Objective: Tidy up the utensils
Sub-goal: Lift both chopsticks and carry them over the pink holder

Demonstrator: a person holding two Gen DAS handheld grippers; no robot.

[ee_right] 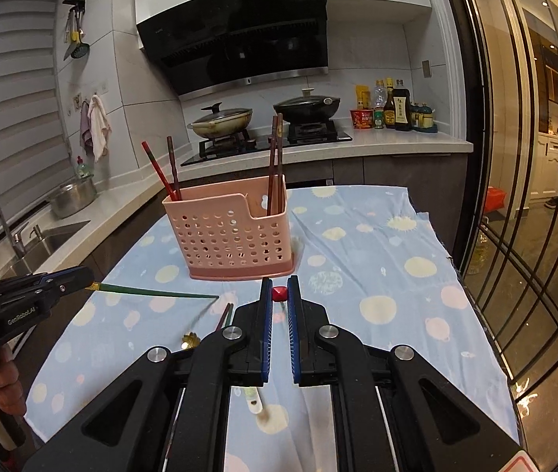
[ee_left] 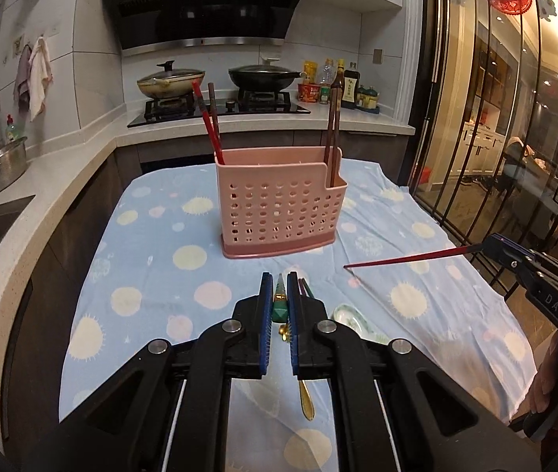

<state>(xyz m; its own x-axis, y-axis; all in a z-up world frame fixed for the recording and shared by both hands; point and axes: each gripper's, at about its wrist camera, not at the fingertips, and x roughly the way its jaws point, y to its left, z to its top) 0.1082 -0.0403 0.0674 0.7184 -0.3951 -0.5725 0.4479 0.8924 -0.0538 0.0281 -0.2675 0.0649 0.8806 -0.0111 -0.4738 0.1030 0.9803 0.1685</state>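
Gripping a green chopstick in my left hand-held gripper, my right hand-held gripper clamps a red chopstick; pink holder at twelve o'clock.

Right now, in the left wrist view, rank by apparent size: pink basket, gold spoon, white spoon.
1. Pink basket, clearly largest.
2. Gold spoon and white spoon: both partly hidden by the left gripper, so unranked.
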